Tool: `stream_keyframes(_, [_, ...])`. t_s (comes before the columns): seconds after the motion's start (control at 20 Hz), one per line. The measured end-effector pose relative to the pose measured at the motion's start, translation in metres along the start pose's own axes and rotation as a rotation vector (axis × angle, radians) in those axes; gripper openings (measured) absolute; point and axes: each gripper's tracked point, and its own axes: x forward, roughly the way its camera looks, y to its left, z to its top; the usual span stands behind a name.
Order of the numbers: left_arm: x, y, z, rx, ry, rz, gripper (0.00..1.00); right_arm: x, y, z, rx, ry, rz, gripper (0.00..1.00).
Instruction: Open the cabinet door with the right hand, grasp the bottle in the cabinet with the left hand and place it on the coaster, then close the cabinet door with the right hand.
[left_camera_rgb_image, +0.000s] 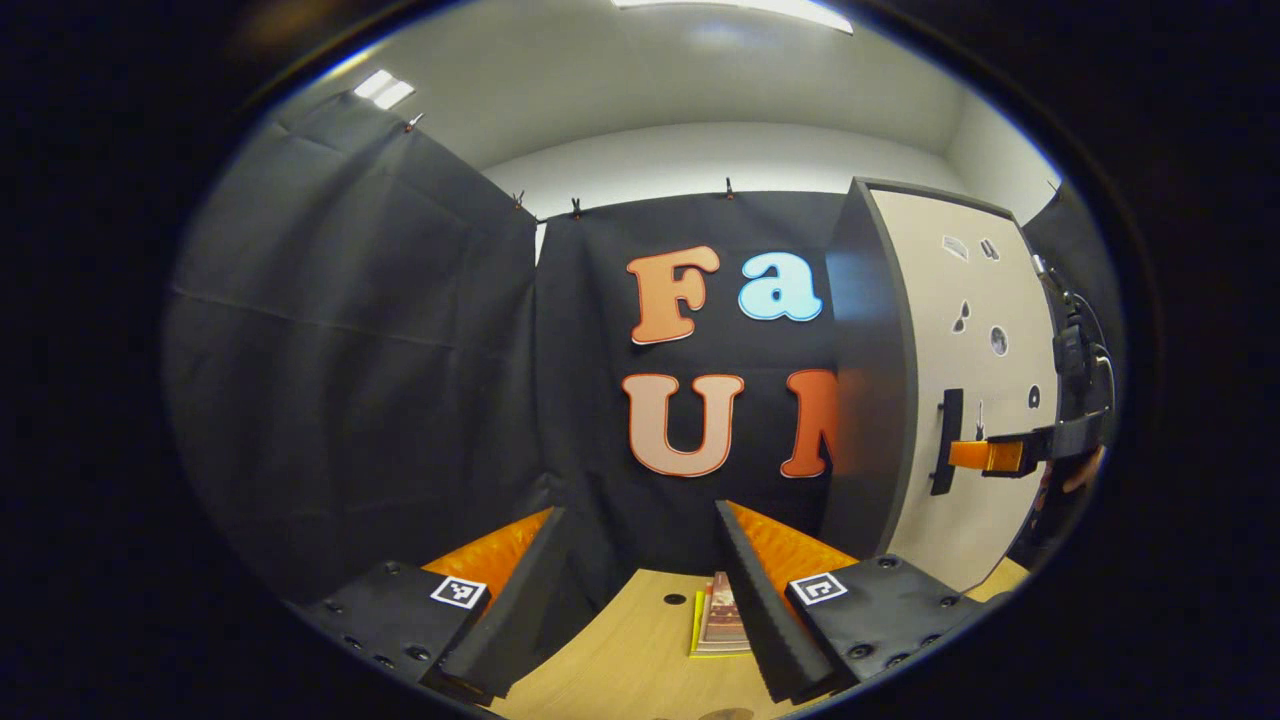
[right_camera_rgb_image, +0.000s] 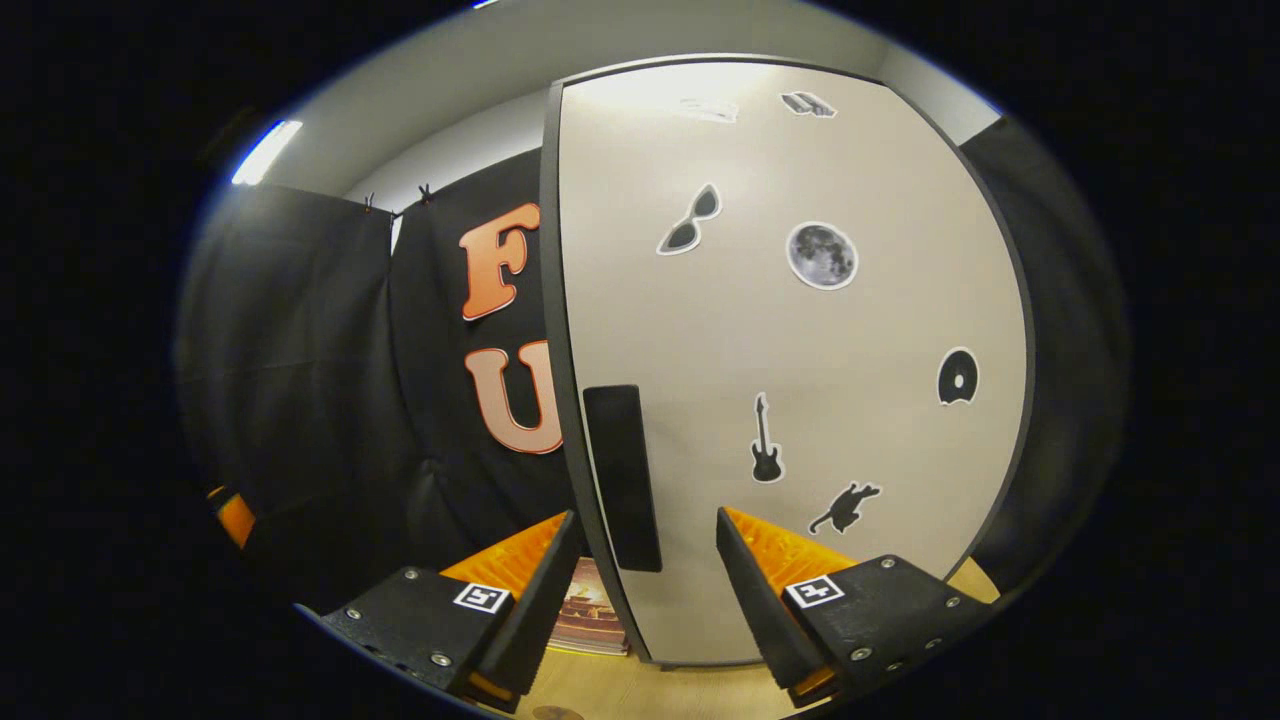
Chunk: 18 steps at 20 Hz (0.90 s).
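The cabinet (left_camera_rgb_image: 868, 400) stands on the table's right side, its beige door (right_camera_rgb_image: 800, 340) looking flush with the dark side panel. The black vertical handle (right_camera_rgb_image: 622, 480) runs along the door's left edge. My right gripper (right_camera_rgb_image: 645, 530) is open, one finger on each side of the handle's lower end, with gaps showing. In the left gripper view its orange fingers (left_camera_rgb_image: 985, 456) reach the handle (left_camera_rgb_image: 946, 440) from the right. My left gripper (left_camera_rgb_image: 645, 560) is open and empty, low over the table, facing the back wall. The bottle is hidden behind the door.
A small stack of books (left_camera_rgb_image: 722, 620) lies on the wooden table (left_camera_rgb_image: 620, 660) beside the cabinet's base, near a dark hole (left_camera_rgb_image: 675, 599). A brown round sliver (right_camera_rgb_image: 557, 712) shows at the table's near edge. Black cloth walls close the left and back.
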Motion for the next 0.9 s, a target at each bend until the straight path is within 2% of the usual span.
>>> stream_keyframes(0.05, [0.003, 0.007, -0.003, -0.002, 0.005, 0.003, 0.94, 0.01, 0.001, -0.002, -0.007, 0.009, -0.018, 0.82])
stream_keyframes(0.2, [0.01, 0.023, -0.008, -0.016, 0.012, 0.007, 0.94, 0.033, 0.002, -0.01, -0.017, 0.051, -0.064, 0.64])
stream_keyframes(0.35, [0.017, 0.029, -0.013, -0.025, 0.016, -0.004, 0.94, 0.04, 0.008, -0.017, -0.003, 0.084, -0.07, 0.49])
stream_keyframes(0.4, [0.019, 0.027, -0.015, -0.027, 0.017, -0.014, 0.94, 0.041, 0.008, -0.015, -0.009, 0.073, -0.081, 0.36])
stream_keyframes(0.45, [0.022, 0.024, -0.015, -0.031, 0.021, -0.024, 0.94, 0.04, 0.007, -0.017, -0.027, 0.08, -0.088, 0.37])
stream_keyframes(0.55, [0.026, 0.018, -0.014, -0.041, 0.021, -0.05, 0.94, 0.038, 0.008, -0.017, -0.045, 0.08, -0.081, 0.32])
stream_keyframes(0.7, [0.047, -0.012, -0.018, -0.052, 0.021, -0.096, 0.94, 0.031, 0.01, -0.016, -0.016, 0.081, -0.029, 0.24])
stream_keyframes(0.9, [0.068, -0.055, -0.018, -0.054, 0.029, -0.153, 0.93, 0.01, 0.018, -0.008, -0.026, 0.097, 0.037, 0.22])
